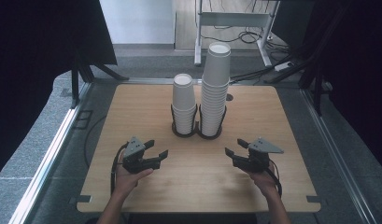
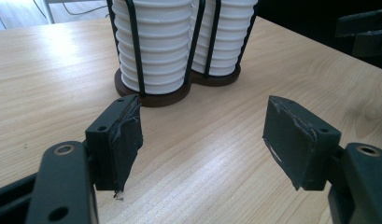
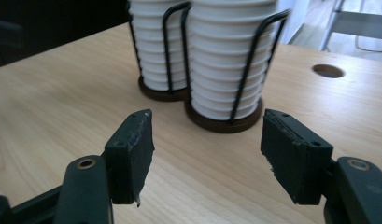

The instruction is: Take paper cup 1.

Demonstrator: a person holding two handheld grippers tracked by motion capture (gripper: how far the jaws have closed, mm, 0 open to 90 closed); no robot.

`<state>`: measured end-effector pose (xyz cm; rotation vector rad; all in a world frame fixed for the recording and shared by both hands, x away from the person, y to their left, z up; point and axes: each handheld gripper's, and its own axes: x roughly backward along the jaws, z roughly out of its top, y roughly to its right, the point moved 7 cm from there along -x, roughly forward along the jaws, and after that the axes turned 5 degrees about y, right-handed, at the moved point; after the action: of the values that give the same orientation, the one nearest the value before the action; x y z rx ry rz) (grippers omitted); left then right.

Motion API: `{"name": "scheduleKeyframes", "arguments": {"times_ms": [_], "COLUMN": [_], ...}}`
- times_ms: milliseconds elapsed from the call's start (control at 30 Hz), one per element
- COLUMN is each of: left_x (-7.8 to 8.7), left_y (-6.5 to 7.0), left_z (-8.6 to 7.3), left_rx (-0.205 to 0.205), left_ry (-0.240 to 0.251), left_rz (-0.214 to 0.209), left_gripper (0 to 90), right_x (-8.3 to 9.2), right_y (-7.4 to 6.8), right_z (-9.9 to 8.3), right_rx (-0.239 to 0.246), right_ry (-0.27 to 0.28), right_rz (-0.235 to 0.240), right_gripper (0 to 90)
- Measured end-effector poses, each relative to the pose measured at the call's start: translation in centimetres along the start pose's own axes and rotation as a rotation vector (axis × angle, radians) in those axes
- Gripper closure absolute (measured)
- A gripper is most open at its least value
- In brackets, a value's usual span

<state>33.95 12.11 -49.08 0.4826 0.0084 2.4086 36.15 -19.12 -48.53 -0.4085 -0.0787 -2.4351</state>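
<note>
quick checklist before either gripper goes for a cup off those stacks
1. Left gripper open, nothing between its jaws: ok.
2. Right gripper open, nothing between its jaws: ok.
3. Both cup stacks, short stack and tall stack, upright in the black wire holder: ok.
4. Table between grippers and holder free of obstacles: ok.
5. Top cup loose enough to lift alone: cannot tell.

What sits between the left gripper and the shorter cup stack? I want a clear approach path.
Nothing: only bare wooden table separates the left gripper from the shorter cup stack. The high view and the left gripper view both show it.
</note>
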Motion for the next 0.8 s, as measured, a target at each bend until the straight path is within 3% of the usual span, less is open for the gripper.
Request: {"name": "scheduleKeyframes", "arguments": {"times_ms": [167,267,500,633,800], "left_x": [-0.2,-0.2,-0.2,-0.5,-0.6], "left_y": [0.2,0.2,0.3,0.0,-0.4], "left_z": [-0.1,0.1,2.7,3.1,3.1], "left_rx": [-0.004,0.014,0.012,0.05,0.04], "left_ry": [-0.007,0.002,0.02,0.033,0.024], "left_rz": [-0.006,-0.017,-0.056,-0.081,-0.054], "left_gripper": [28.2,28.2,26.5,27.1,27.0], "right_x": [-0.7,-1.0,-2.2,-3.3,-4.5], "right_y": [-0.4,-0.6,-0.8,-1.0,-1.6], "right_z": [0.0,0.0,0.9,1.7,2.7], "right_rx": [-0.009,-0.009,-0.002,-0.028,-0.038], "right_ry": [0.002,0.0,0.004,0.018,0.035], "right_rz": [0.026,0.039,0.075,0.095,0.13], "right_gripper": [38.7,42.4,49.2,52.8,52.8]}}
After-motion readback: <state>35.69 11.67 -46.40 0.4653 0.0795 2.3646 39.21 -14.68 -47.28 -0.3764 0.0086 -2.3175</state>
